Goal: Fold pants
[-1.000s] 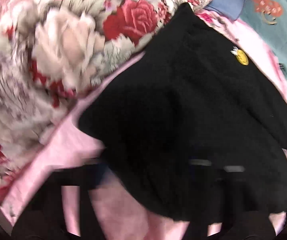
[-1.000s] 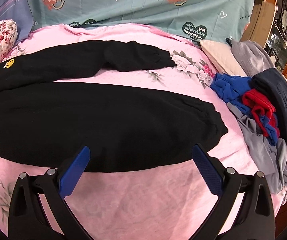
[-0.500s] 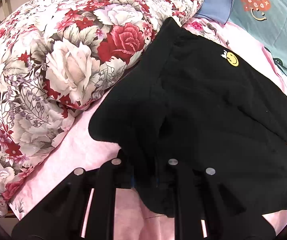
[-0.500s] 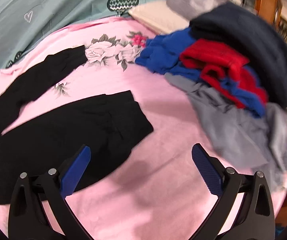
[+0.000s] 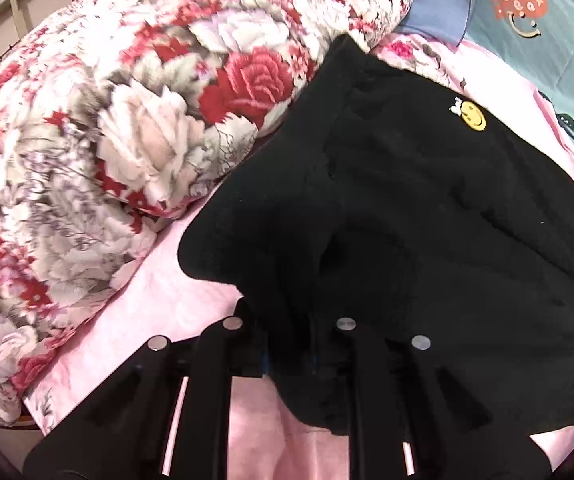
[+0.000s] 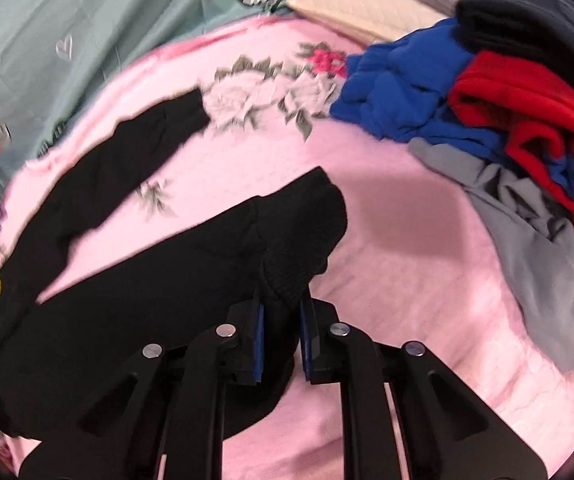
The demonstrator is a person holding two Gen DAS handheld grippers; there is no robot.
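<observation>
Only rightward: pants (image 6: 159,300) cuffs, seemingly apart.

yellow smiley badge (image 5: 473,115) on black pants (image 5: 427,220), no legible text, seemingly

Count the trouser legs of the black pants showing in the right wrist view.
2: near leg, its cuff in the right claw; far leg lying flat toward the teal bedding.

The pants (image 6: 135,300) are spread on the bed sheet (image 6: 407,300), legs extended toward the clothes pile (image 6: 507,120) at the right. A floral quilt (image 5: 127,140) is bunched just left of the waistband. Pillows (image 6: 359,4) are set behind. One cuff is lodged between the right gripper (image 6: 281,340) pads; the waist edge is pinched by the left gripper (image 5: 291,344).
</observation>
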